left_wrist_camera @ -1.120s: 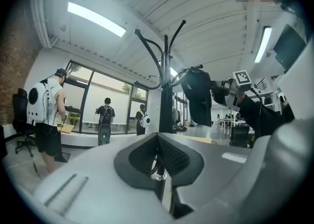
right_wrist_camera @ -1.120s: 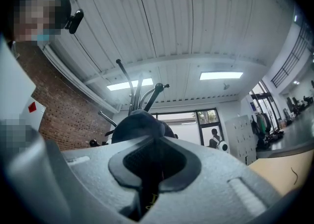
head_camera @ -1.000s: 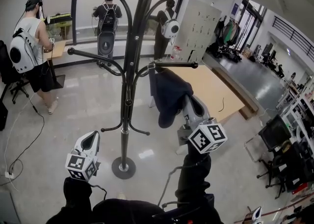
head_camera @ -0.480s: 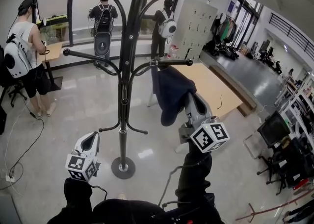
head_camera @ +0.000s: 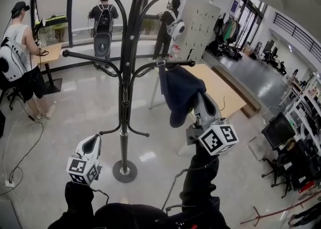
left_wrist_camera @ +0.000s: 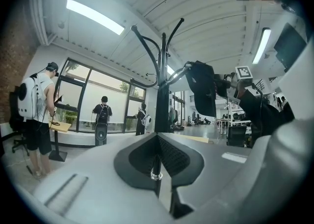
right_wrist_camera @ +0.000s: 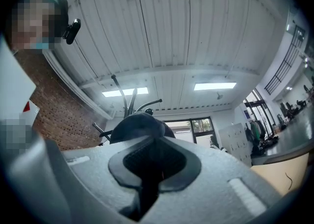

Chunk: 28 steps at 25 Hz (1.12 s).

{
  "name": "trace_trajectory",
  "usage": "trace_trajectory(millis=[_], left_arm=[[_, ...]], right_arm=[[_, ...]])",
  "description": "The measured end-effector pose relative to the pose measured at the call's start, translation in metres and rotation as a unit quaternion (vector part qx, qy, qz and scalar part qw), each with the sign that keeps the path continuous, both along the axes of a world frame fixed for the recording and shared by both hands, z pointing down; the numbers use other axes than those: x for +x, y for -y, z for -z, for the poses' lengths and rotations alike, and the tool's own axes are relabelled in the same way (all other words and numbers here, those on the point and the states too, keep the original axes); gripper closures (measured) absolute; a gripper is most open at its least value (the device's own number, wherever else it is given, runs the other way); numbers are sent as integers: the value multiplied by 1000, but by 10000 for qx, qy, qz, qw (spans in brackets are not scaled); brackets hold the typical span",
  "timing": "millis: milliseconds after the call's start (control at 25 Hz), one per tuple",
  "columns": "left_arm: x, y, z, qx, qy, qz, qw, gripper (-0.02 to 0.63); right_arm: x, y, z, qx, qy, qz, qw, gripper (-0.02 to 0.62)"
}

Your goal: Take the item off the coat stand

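**Inspector:** How far along is the removal?

**Operator:** It is not complete. The dark garment (head_camera: 176,90) hangs from the right-hand arm (head_camera: 175,63) of the coat stand (head_camera: 125,97), just right of the pole. The grasp step looks done. Lifting the garment clear of the arm and carrying it away remain.

**Inspector:** What is the state of the right gripper?

**Operator:** The right gripper (head_camera: 199,105) is clenched on the lower part of the garment. Its own view shows dark cloth filling the jaws. It is tilted upward toward the arm.

**Inspector:** And the left gripper?

**Operator:** The left gripper (head_camera: 93,142) is near the person, left of the stand's base and well apart from the garment. Its jaws are pressed together with nothing between them.

**Inspector:** How does the garment look?

**Operator:** It is navy or near-black soft cloth, bunched into a rounded, folded mass below the arm. What kind of garment it is cannot be told. It will probably sag when lifted, and its hanging point must clear the knob at the arm's end.
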<state>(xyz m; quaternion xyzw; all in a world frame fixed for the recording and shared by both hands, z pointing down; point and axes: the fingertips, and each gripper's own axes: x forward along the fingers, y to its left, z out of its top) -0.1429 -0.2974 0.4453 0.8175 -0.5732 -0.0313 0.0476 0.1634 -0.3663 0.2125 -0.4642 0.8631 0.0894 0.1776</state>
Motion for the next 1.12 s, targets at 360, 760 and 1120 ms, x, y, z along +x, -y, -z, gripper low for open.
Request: trace_trajectory(millis=[360,760,1120], left_arm=[[2,0,-8,52,18,-52,10000,603],[7,1,-1,189,46,-168,9997,603],[22,0,12,240,26,-290,9993,603]], right_arm=[[13,-9,20,151,-126,-171,9997,577],[18,-16,31,269,-305,-341,9986,577],[31,-25,45,280,-232,-439,9984,577]])
